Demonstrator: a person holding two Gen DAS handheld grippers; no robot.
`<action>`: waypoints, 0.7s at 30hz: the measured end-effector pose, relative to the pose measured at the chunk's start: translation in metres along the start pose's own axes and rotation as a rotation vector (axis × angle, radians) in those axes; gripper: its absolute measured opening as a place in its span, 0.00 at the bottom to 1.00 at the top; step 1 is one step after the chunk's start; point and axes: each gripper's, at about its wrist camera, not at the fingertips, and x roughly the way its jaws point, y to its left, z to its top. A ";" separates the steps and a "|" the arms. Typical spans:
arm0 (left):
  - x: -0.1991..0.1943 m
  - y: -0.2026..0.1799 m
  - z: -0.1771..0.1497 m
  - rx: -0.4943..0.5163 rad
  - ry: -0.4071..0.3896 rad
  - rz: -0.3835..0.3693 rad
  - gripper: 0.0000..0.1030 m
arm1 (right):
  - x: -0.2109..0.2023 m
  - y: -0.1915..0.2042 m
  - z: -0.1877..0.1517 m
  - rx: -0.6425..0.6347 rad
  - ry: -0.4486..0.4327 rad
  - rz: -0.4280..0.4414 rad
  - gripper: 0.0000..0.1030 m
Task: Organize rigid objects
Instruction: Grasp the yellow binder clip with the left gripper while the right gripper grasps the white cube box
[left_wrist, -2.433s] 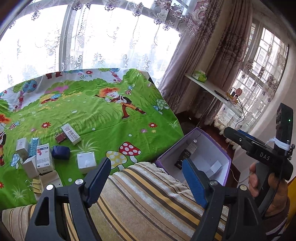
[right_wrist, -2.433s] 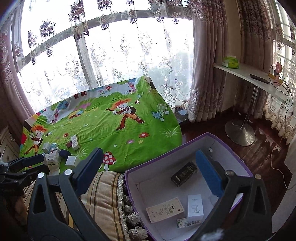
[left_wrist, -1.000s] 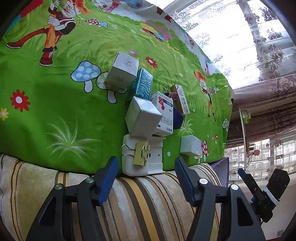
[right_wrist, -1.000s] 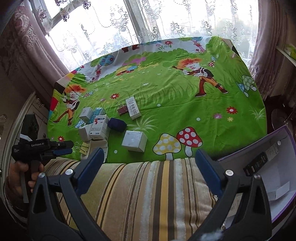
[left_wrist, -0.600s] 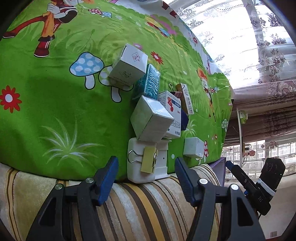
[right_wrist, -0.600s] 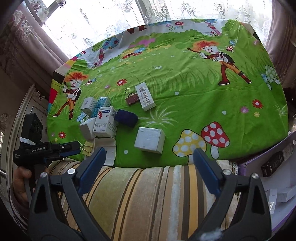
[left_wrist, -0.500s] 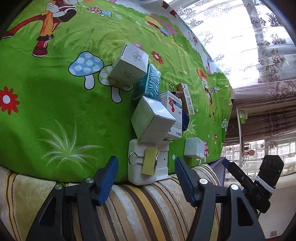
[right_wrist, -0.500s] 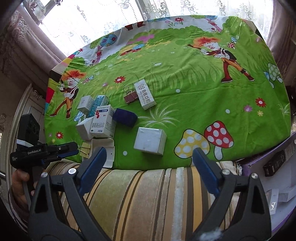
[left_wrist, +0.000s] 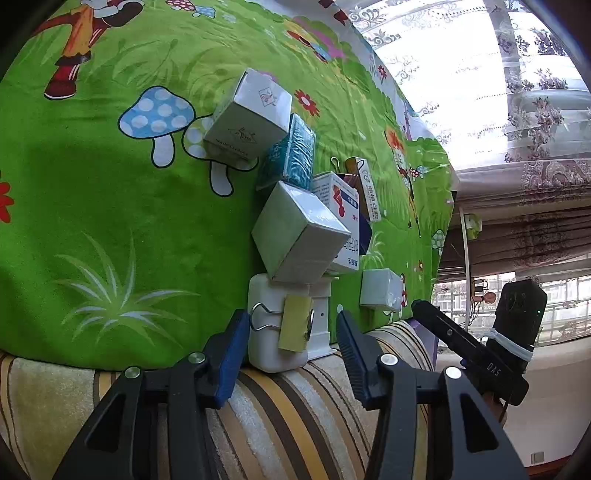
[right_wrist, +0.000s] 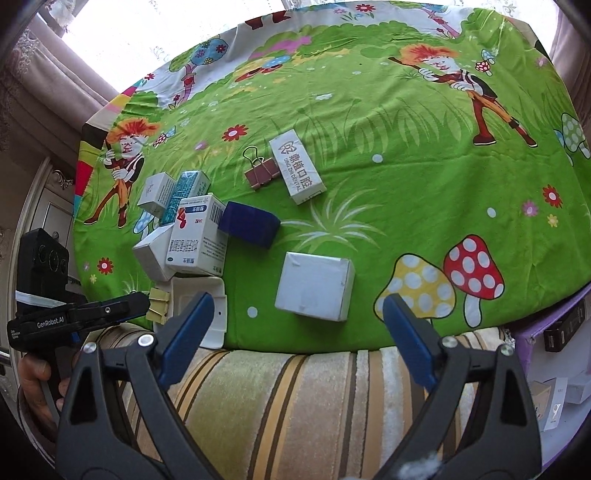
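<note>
Several small boxes lie on a green cartoon cloth (right_wrist: 388, 110). My left gripper (left_wrist: 291, 339) is open, its fingers either side of a flat white box (left_wrist: 273, 343) at the cloth's near edge, with a yellow binder clip (left_wrist: 293, 323) on top. A white cube box (left_wrist: 299, 232) leans above it. My right gripper (right_wrist: 295, 328) is open and empty, just short of a white square box (right_wrist: 314, 290). A dark blue case (right_wrist: 249, 223), a medicine box (right_wrist: 197, 236), a dental box (right_wrist: 297, 170) and a brown binder clip (right_wrist: 260, 171) lie beyond.
A striped cushion (right_wrist: 295, 406) runs along the cloth's near edge. A purple storage box (right_wrist: 554, 369) with a few items stands at the right. The other gripper shows in each view: the right one (left_wrist: 476, 354) and the left one (right_wrist: 74, 317).
Both grippers swung from the purple box to the cloth. My left gripper has closed in on the flat white box with the clip. My right gripper has neared the white square box.
</note>
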 end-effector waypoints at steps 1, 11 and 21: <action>0.001 0.000 0.000 -0.001 0.000 -0.001 0.43 | 0.002 0.000 0.001 0.000 0.004 -0.003 0.92; -0.003 0.002 -0.001 0.001 -0.023 0.005 0.33 | 0.019 0.004 0.008 -0.001 0.035 -0.016 0.91; -0.014 -0.002 -0.004 0.011 -0.075 -0.010 0.32 | 0.035 0.003 0.010 0.010 0.080 -0.029 0.80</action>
